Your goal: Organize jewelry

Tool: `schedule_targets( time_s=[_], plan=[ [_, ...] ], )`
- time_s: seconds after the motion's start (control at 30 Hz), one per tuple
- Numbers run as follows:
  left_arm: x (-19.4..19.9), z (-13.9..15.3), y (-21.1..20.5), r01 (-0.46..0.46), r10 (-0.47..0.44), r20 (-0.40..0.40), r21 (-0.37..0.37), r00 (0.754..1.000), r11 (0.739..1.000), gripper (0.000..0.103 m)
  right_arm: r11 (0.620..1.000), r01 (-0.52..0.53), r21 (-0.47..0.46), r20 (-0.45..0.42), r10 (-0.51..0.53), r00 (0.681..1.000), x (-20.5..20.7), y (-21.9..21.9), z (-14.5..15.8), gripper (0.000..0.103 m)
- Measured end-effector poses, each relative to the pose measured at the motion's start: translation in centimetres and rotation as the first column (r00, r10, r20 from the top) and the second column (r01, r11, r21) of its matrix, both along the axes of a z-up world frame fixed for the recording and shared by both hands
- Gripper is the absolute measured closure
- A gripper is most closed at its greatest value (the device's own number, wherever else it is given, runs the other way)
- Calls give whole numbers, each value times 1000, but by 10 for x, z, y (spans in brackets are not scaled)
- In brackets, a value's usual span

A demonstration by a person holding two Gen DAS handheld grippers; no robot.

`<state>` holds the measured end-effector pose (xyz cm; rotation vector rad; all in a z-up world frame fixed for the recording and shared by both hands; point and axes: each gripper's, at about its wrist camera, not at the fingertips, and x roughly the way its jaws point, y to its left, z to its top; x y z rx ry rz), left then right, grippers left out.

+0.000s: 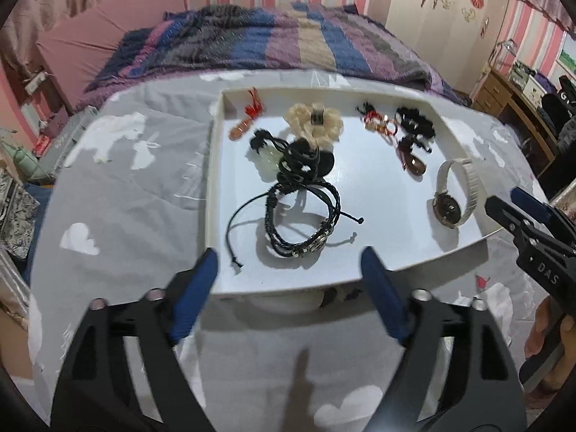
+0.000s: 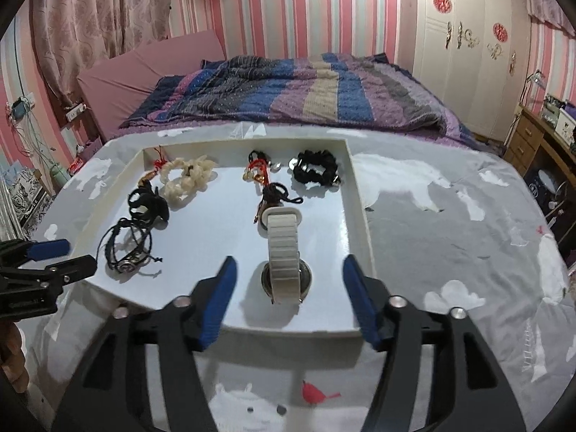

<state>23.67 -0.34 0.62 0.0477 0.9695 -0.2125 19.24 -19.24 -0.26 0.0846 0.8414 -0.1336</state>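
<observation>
White ribbed-strap watch [image 2: 284, 252] and braided black cord bracelets [image 1: 306, 223] lie in a shallow white rectangular tray [image 1: 360, 273] on a grey animal-print bedspread [image 2: 450, 237]. Left gripper [image 1: 289, 270] and right gripper [image 2: 288, 280]: jaws spread, empty. Pink-striped walls [image 2: 201, 3] behind.
</observation>
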Motion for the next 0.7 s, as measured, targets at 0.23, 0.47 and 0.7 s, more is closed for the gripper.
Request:
schedule_targets(
  time_s=[0.23,0.47,0.7],
  plan=[
    [-52,24,13,-39,37,143,9,989,999,3,999,28,-22,88,-26,996,-49,9,30,12],
    [-90,24,16,-70,62,267,19,962,997,3,998,55,-39,146,-49,988,-81,21,40,3],
    [-95,22,26,-124,112,313,19,943,992,3,996,80,-46,151,-72,986,-92,19,38,2]
  ],
)
